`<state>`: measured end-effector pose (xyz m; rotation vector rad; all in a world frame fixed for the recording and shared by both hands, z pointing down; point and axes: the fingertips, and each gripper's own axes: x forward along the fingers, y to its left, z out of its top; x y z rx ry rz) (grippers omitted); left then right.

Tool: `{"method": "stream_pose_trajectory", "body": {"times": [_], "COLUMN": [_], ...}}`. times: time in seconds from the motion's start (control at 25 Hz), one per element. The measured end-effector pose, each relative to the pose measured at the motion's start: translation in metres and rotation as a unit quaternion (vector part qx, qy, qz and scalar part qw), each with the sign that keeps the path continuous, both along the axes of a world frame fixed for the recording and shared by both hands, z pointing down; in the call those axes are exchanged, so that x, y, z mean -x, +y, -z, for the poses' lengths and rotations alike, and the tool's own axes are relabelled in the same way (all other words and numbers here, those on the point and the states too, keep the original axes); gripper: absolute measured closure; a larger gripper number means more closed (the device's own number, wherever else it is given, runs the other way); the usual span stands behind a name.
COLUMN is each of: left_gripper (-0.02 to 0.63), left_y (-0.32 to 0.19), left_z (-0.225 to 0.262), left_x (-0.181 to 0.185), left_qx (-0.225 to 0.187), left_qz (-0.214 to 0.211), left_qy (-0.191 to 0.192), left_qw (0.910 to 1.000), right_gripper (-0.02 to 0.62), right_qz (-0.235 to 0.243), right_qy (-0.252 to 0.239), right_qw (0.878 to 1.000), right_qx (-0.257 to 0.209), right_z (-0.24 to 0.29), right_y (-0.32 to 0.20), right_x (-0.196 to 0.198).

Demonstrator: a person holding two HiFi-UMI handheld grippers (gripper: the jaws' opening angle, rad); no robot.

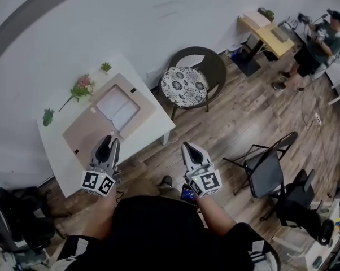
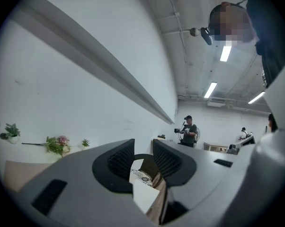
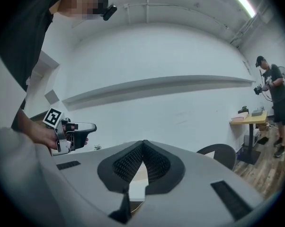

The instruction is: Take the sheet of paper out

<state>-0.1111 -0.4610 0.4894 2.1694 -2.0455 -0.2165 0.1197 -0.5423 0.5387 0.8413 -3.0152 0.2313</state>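
- My left tongs [image 1: 107, 147] hover slightly parted and empty over the bench [image 1: 154, 130], pointing toward the sheet of paper [image 1: 118, 109] on its brown folder [image 1: 85, 133].
- My right tongs [image 1: 190, 150] are closed on nothing, off the bench, in reserve by my judgement.

The sheet of paper [image 1: 118, 108] was white, the pad [image 1: 86, 134] under it tan, the table [image 1: 52, 148] white. The cushion [image 1: 184, 86] bore a black-and-white floral print. The floor [image 1: 238, 123] was brown wood-grain planks. The left gripper [image 1: 109, 140] and right gripper [image 1: 188, 147] were grey
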Motion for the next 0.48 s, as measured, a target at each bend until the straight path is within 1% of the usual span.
{"method": "stream_pose_trajectory", "body": {"times": [0.16, 0.28, 0.48], "left_gripper": [0.495, 0.495, 0.494], "left_y": [-0.010, -0.016, -0.032], "left_z": [-0.008, -0.023, -0.064], "left_x": [0.034, 0.069, 0.124], "left_qx": [-0.003, -0.003, 0.012], "left_qz": [0.040, 0.077, 0.101], "left_qy": [0.037, 0.069, 0.135], "left_qw": [0.9985, 0.9947, 0.9856], "right_gripper": [0.584, 0.583, 0.584], "right_qz": [0.032, 0.049, 0.080], "right_qy": [0.008, 0.017, 0.038], "right_qw": [0.999, 0.999, 0.996], "right_qx": [0.002, 0.009, 0.015], "right_z": [-0.009, -0.015, -0.028], "right_y": [-0.021, -0.041, -0.075], "right_x": [0.025, 0.047, 0.094]}}
